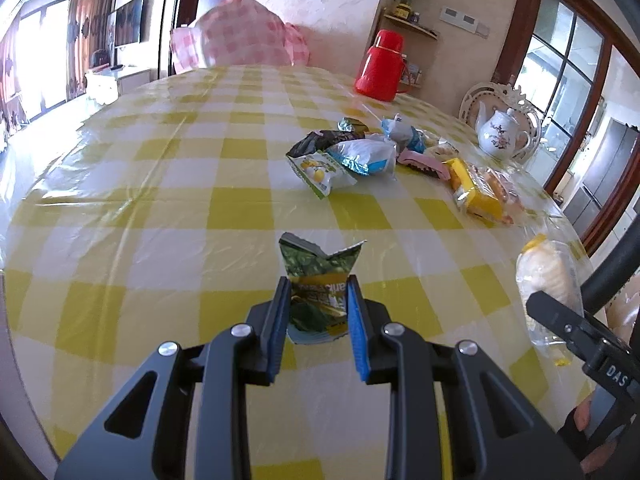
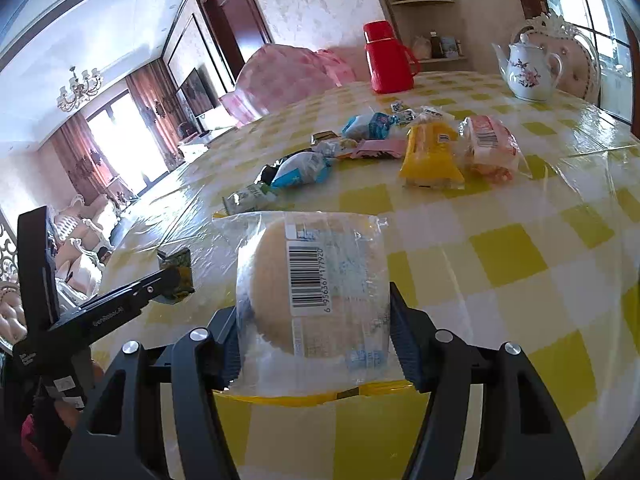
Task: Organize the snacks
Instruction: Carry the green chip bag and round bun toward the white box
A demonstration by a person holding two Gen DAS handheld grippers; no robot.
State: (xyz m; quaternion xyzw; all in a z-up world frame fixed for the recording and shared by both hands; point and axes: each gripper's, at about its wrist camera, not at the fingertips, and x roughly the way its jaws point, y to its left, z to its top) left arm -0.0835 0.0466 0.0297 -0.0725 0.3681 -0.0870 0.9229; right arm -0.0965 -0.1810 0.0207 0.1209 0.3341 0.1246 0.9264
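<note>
My left gripper is shut on a small green and yellow snack packet and holds it just above the yellow checked tablecloth. My right gripper is shut on a clear-wrapped round pastry with a barcode. That pastry also shows at the right of the left wrist view. The left gripper and its green packet show at the left of the right wrist view. A pile of loose snacks lies farther back on the table, with a yellow pack and an orange-pink pack.
A red thermos stands at the far side of the table. A white flowered teapot stands at the right, near the table edge. A pink checked cushion sits behind the far edge.
</note>
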